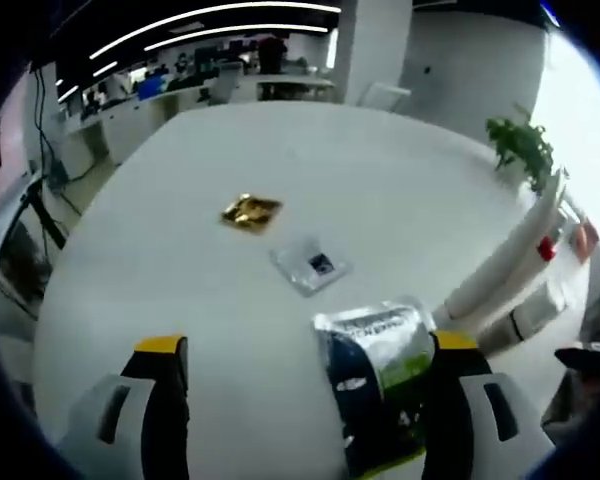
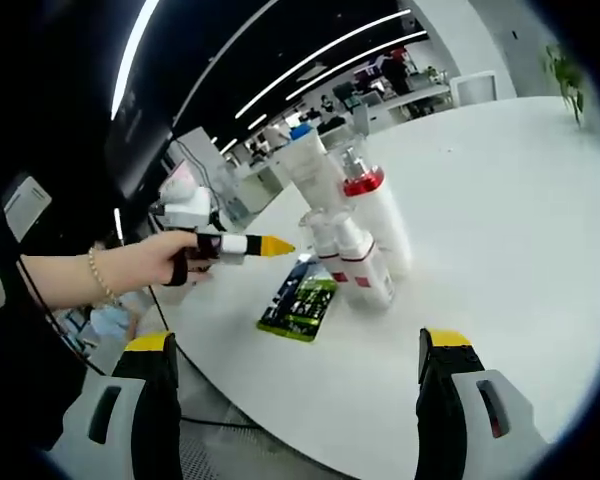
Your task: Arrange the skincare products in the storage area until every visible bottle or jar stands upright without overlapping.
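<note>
A dark green and silver pouch [image 1: 375, 385] lies flat on the white table [image 1: 280, 150], between the jaws of my left gripper [image 1: 308, 345] and close to its right jaw. The jaws stand wide open, not touching the pouch. White bottles with red bands [image 1: 510, 265] cluster at the right. In the right gripper view the same pouch [image 2: 300, 305] lies in front of the bottle group [image 2: 365, 230]. A hand holds the left gripper [image 2: 270, 245] just left of the pouch. My right gripper [image 2: 298, 340] is open, short of the table edge.
A gold sachet [image 1: 250, 212] and a clear sachet [image 1: 310, 265] lie mid-table. A potted plant [image 1: 520, 145] stands at the far right. Office desks [image 1: 180, 90] lie beyond the table. The table's near edge [image 2: 310, 440] runs between my right jaws.
</note>
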A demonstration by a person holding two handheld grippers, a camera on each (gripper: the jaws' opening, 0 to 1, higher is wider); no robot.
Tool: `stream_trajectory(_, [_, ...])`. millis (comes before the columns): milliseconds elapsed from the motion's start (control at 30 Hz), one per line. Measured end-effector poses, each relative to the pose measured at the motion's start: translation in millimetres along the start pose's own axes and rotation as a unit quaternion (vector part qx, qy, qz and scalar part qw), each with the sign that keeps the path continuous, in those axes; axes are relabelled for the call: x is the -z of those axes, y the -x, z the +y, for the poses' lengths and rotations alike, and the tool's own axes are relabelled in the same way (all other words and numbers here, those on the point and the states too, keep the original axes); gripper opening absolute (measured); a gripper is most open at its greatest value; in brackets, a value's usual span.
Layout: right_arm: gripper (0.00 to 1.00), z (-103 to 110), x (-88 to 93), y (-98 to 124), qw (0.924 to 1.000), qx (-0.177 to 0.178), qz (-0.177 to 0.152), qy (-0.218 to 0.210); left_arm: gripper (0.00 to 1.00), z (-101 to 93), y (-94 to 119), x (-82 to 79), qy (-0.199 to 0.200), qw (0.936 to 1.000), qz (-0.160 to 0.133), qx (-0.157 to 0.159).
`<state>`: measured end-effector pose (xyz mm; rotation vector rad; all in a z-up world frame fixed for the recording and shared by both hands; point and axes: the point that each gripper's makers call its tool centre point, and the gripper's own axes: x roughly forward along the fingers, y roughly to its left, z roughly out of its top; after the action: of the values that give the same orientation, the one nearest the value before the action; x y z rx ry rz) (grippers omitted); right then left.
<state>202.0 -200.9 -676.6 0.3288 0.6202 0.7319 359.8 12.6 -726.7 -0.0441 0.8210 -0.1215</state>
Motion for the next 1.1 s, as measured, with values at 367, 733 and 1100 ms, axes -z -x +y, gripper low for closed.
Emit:
stream_trajectory(367, [1.00, -5, 3.3, 1, 0.9999, 0.012, 0.005, -0.006, 0.80, -18.2, -27, -14.9, -0.017, 0.9997, 0.014, -0.005])
stream_trajectory(733, [1.00, -5, 5.8, 0, 0.9998, 0.015, 0.014, -0.006, 0.74, -16.9, -52, -30.2, 0.007, 0.9993, 0.023, -0.028])
stream_trajectory(1100, [1.00, -5, 5.8, 1, 0.9996, 0.019, 0.018, -0.012, 0.69, -7.2, -78, -33.1, 0.058, 0.9957, 0.039, -0.061])
